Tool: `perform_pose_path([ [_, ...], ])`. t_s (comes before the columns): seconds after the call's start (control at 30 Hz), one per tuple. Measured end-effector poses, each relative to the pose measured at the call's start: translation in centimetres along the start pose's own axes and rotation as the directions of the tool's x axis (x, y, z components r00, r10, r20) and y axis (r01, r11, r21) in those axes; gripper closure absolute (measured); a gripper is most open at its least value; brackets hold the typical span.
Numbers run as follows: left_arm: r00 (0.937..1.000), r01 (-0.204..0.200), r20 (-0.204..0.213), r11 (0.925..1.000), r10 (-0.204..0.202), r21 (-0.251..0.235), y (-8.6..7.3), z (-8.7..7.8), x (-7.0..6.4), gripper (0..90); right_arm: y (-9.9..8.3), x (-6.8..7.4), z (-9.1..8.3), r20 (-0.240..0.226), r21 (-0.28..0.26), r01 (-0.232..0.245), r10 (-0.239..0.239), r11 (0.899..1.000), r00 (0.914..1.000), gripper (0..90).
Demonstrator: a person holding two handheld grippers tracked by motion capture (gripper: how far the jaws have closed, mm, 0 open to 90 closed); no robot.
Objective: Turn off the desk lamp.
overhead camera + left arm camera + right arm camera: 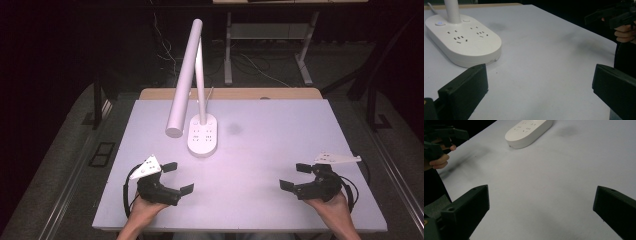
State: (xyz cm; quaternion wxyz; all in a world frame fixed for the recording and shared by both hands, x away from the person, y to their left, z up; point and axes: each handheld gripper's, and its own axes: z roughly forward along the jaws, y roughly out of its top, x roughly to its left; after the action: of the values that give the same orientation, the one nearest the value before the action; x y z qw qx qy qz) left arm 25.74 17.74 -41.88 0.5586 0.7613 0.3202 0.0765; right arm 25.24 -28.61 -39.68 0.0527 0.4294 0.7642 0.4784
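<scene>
A white desk lamp stands at the back middle of the white table (280, 130). Its oval base (203, 136) carries sockets, and its long tube head (184, 82) slants down to the left. My left gripper (180, 177) is near the front left, open, with nothing between its jaws. My right gripper (293, 176) is near the front right, also open and empty. In the left gripper view, the left gripper (540, 85) points past the lamp base (461, 42) lying ahead on its left. In the right gripper view, the right gripper (541, 207) faces bare table with the lamp base (529, 131) farther off.
A wooden strip (230, 93) runs along the table's far edge. Beyond it stand metal table legs (306, 65) and loose cables on a dark floor. A faint dark smudge (234, 129) marks the table right of the lamp base.
</scene>
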Motion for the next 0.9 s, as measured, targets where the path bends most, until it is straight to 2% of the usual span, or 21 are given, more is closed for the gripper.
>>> perform_pose_path([
  [0.57, 1.0, 0.006, 0.0, 1.0, -0.006, -0.005, 0.0, 0.1, 0.0, 0.0, 2.4, -0.2, 0.9, -0.026, 0.039, 0.033, -0.032, 0.999, 0.9991, 0.4],
  [0.9, 1.0, 0.007, -0.002, 1.0, -0.007, -0.003, -0.1, 0.1, 0.0, 0.0, 3.8, -0.3, 1.6, -0.037, 0.058, 0.027, -0.025, 0.998, 0.999, 0.4],
])
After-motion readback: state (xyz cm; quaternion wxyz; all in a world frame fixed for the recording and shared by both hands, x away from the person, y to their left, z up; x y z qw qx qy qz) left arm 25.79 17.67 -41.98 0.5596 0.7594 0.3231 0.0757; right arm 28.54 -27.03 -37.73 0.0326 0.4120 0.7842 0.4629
